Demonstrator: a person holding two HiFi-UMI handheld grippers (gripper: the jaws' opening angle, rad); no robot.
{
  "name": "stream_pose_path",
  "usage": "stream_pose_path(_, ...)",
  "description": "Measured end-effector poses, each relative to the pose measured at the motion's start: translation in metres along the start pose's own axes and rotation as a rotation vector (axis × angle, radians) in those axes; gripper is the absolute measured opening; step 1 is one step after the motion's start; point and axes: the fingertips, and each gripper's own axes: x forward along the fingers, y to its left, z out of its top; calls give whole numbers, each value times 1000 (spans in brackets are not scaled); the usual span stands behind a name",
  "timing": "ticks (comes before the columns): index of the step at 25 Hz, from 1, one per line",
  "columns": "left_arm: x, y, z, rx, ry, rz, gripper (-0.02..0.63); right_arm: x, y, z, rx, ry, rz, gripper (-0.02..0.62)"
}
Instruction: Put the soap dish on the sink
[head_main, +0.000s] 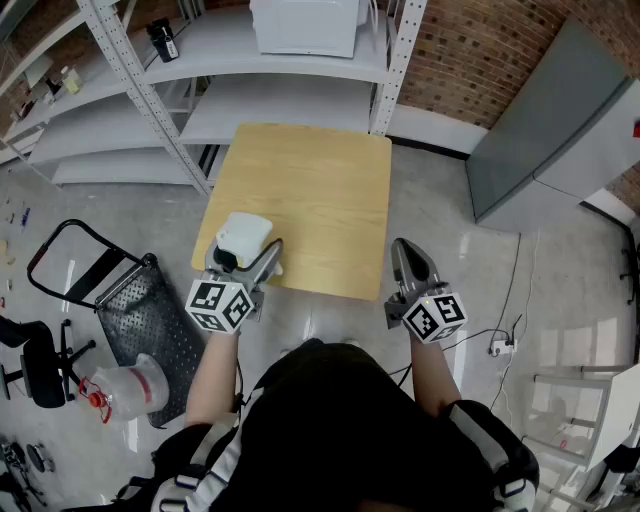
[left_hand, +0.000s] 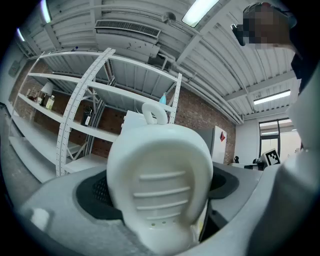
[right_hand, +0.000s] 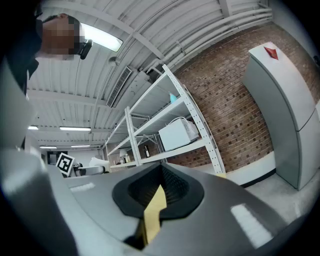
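The white soap dish (head_main: 243, 232) is held over the near left corner of the wooden table (head_main: 310, 190), with my left gripper (head_main: 250, 252) shut on it. In the left gripper view the soap dish (left_hand: 160, 185) fills the space between the jaws, its ribbed inside facing the camera. My right gripper (head_main: 405, 250) hovers at the table's near right corner with its jaws together and nothing between them. The right gripper view shows the right gripper (right_hand: 157, 195) with only a thin sliver of the yellow table in the gap. No sink is in view.
White metal shelving (head_main: 270, 90) stands behind the table, with a white appliance (head_main: 305, 25) on it. A folded hand cart (head_main: 110, 290) and a plastic bag (head_main: 125, 385) lie on the floor at left. A grey cabinet (head_main: 560, 130) stands at right, a power strip (head_main: 497, 347) by my feet.
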Motion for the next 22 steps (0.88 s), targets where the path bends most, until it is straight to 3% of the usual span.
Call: stream_pose_path(22,-14,3,13,-46,-40,18,480,9,15,-4,-14,42,67,6)
